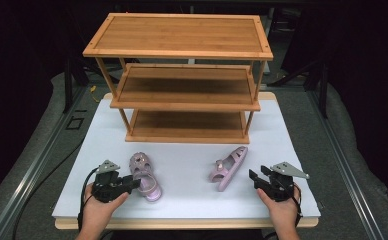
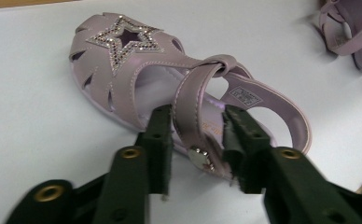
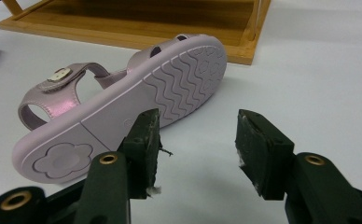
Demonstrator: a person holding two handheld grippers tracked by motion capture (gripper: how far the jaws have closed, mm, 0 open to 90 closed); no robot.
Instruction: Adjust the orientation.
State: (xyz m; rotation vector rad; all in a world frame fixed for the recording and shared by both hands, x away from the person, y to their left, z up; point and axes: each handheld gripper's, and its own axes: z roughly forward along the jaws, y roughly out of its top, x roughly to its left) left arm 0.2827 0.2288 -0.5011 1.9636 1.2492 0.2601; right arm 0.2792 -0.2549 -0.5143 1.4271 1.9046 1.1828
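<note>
A pair of small lilac sandals lies on the white table (image 1: 182,162). The left sandal (image 1: 144,176) (image 2: 123,60) sits upright and has a glittery star on its toe. My left gripper (image 1: 136,182) (image 2: 198,111) is at its side with the jaws astride the ankle strap (image 2: 188,102). The left jaw is against the strap and a gap shows at the right jaw. The right sandal (image 1: 229,167) (image 3: 137,102) lies on its side, its wavy sole facing my right gripper (image 1: 256,176) (image 3: 198,116). That gripper is open just right of the sandal's heel, holding nothing.
A three-tier bamboo shoe rack (image 1: 182,75) (image 3: 137,23) stands at the back of the table, its shelves bare. The right sandal's toe lies close to the rack's bottom shelf. Dark floor and metal rails flank the table.
</note>
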